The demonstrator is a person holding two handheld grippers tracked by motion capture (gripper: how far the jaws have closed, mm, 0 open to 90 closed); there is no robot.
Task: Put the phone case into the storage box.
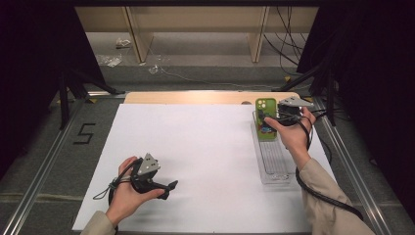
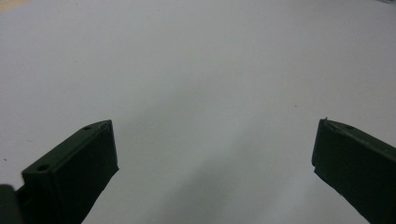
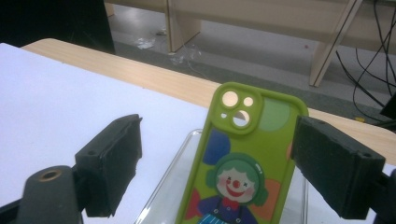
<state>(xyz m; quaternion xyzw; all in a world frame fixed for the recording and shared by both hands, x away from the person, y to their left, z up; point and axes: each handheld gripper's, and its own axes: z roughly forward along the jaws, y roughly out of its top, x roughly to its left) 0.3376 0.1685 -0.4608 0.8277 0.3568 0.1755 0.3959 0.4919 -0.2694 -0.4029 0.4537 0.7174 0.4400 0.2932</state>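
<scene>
A green phone case (image 1: 265, 105) with a clown picture stands tilted in a clear plastic tray (image 1: 274, 164) at the table's right. It sits between the jaws of my right gripper (image 1: 272, 120). In the right gripper view the case (image 3: 238, 177) lies close against the right jaw, while the left jaw stands well clear of it, so the right gripper (image 3: 217, 128) is open. My left gripper (image 1: 169, 188) rests low over the white sheet near the front left. In the left gripper view it (image 2: 215, 126) is open with nothing between its jaws.
A white sheet (image 1: 205, 147) covers most of the wooden table (image 1: 195, 97). The tray's clear rim (image 3: 163, 186) runs toward the front edge. Beyond the table are wooden furniture legs (image 1: 139, 41), loose cables (image 1: 286, 39) and black stands on both sides.
</scene>
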